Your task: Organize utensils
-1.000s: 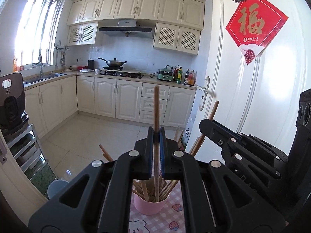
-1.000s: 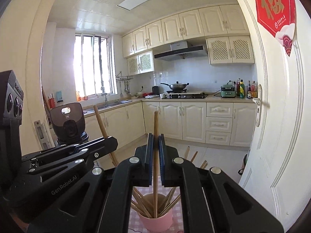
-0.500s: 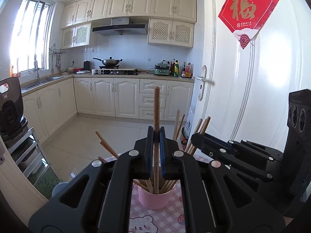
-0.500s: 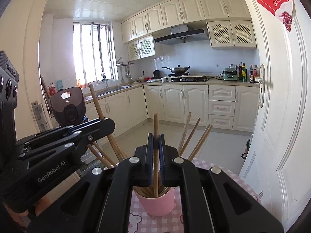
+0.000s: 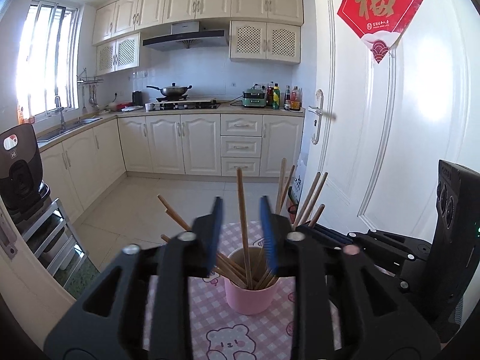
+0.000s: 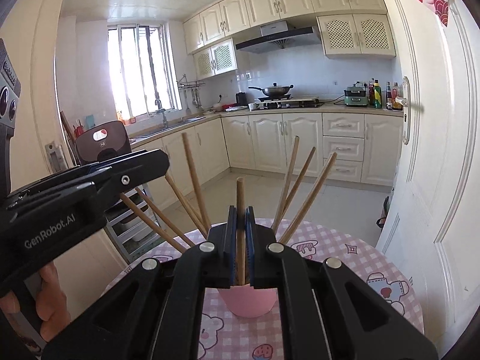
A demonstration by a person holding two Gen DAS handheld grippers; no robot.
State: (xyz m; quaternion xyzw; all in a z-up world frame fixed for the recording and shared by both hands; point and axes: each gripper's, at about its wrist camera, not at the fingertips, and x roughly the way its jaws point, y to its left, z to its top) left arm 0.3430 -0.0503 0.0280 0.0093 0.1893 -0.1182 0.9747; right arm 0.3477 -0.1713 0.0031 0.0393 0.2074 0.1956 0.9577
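Left tool [image 5: 241,207]: black body, blue pads [image 5: 216,225]; its jaws have just been opening and now stand apart, with a wooden chopstick [image 5: 242,225] upright between them, touching neither pad.
Right tool [image 6: 239,213]: same make; pads clamped on a second wooden chopstick [image 6: 240,198], held upright, its lower part running down toward the cup.
Pink round cup [image 5: 250,298]: stands on the table just beyond both tools and holds the freed chopstick and a fan of other wooden chopsticks [image 6: 192,180] leaning outward.
Table [image 6: 354,252]: round, under a pink-and-white checked cloth with cartoon prints.
Left wrist view only: the cup's open mouth with stick ends gathered inside; the right tool [image 5: 312,229] seen from its side, at the cup's right; a red diamond door hanging with a gold character [image 5: 381,9] shown whole.
Right wrist view only: the left tool [image 6: 159,162] from its side, lettered "GenRobot.AI", with the person's hand [image 6: 45,300] gripping its handle; the table's curved far edge; the cup's mouth hidden behind the pads.
Both views: cream kitchen cabinets [image 5: 192,144], a wok on the stove [image 6: 274,90], a white door [image 6: 435,150].
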